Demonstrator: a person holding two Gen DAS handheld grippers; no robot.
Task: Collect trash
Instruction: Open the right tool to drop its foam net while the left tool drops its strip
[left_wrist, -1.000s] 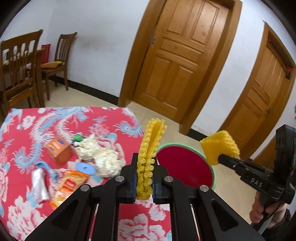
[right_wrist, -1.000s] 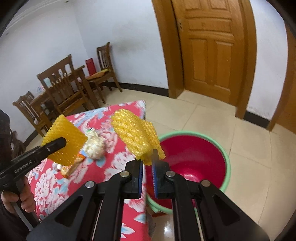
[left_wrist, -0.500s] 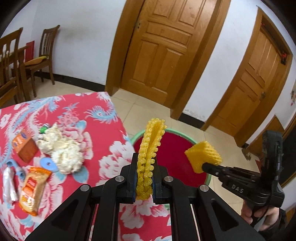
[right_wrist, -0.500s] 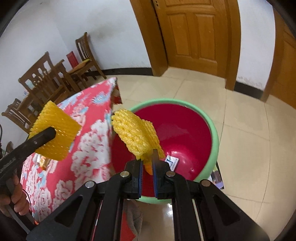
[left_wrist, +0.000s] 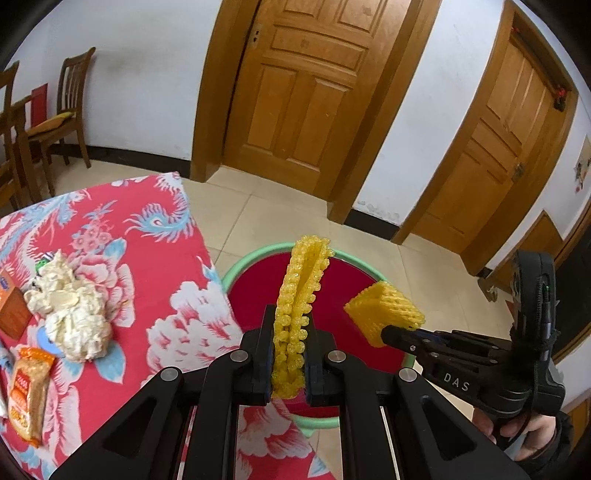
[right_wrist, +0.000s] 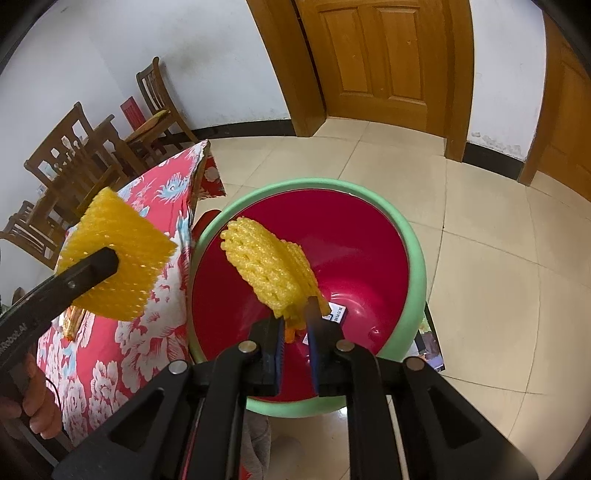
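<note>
Foam nets (left_wrist: 301, 295) (right_wrist: 271, 271) clamped in both tongs, left (left_wrist: 290, 354) and right (right_wrist: 295, 338), poised over bin (right_wrist: 417, 258) just ahead. Drop not yet made. Left of left tongs, on table (left_wrist: 147, 295): tissue wads (left_wrist: 74, 314), snack packet (left_wrist: 27, 391), box (left_wrist: 11, 310), uncollected. Task judged roughly midway.

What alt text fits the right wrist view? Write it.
The right gripper pinches a yellow foam net above a red bin. At left, the left gripper holds another foam net over the floral table.

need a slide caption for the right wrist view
Right gripper holds yellow foam net over the red bin.
</note>
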